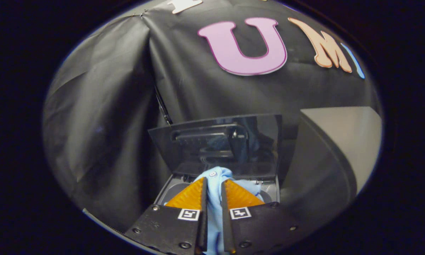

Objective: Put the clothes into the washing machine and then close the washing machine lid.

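Note:
A light blue garment (214, 184) with a small button is pinched between my two fingers, and my gripper (214, 181) is shut on it. The cloth bunches out ahead of the fingertips and hangs down between them. Just beyond the fingers stands the small washing machine (170, 189), its top opening partly visible under the garment. Its dark glossy lid (216, 145) is raised, standing upright behind the opening, and reflects the gripper. The inside of the tub is mostly hidden by the fingers and the cloth.
Black cloth wall hangs close behind and to the left of the machine. A dark cable (162, 104) runs down the wall to the lid's left corner. A pale surface (350, 141) lies to the right of the machine.

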The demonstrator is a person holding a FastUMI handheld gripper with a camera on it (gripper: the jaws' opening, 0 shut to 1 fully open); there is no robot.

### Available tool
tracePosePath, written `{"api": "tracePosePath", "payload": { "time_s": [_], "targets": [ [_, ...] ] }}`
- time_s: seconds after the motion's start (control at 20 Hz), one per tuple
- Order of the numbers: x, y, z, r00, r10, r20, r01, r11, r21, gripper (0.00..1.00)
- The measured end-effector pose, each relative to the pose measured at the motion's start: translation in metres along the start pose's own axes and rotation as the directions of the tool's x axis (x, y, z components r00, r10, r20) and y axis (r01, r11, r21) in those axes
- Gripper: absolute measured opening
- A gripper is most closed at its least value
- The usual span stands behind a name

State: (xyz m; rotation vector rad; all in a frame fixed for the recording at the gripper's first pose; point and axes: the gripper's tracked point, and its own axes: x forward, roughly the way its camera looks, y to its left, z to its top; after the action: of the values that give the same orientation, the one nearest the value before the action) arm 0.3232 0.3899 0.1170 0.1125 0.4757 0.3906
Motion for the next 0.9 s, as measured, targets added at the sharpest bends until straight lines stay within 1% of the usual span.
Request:
{"api": "tracePosePath", "payload": {
  "time_s": [0.1, 0.15, 0.35, 0.5, 0.7, 0.85, 0.9],
  "targets": [
    [-0.001, 0.003, 0.009, 0.999, 0.006, 0.036, -0.006, 1.0, 0.005, 0.25],
    [-0.003, 0.006, 0.014, 0.999, 0.013, 0.046, -0.014, 1.0, 0.011, 0.29],
    [-0.005, 0.004, 0.034, 0.994, 0.001, 0.108, -0.001, 1.0, 0.002, 0.29],
    [-0.012, 0.002, 0.049, 0.988, -0.017, 0.154, 0.015, 1.0, 0.017, 0.29],
    [-0.002, -0.007, 0.084, 0.972, -0.056, 0.23, 0.044, 0.998, 0.055, 0.29],
    [0.014, -0.021, 0.104, 0.957, -0.096, 0.274, 0.087, 0.995, 0.044, 0.29],
    [0.02, -0.024, 0.111, 0.951, -0.11, 0.288, 0.105, 0.994, 0.035, 0.36]
  ]
}}
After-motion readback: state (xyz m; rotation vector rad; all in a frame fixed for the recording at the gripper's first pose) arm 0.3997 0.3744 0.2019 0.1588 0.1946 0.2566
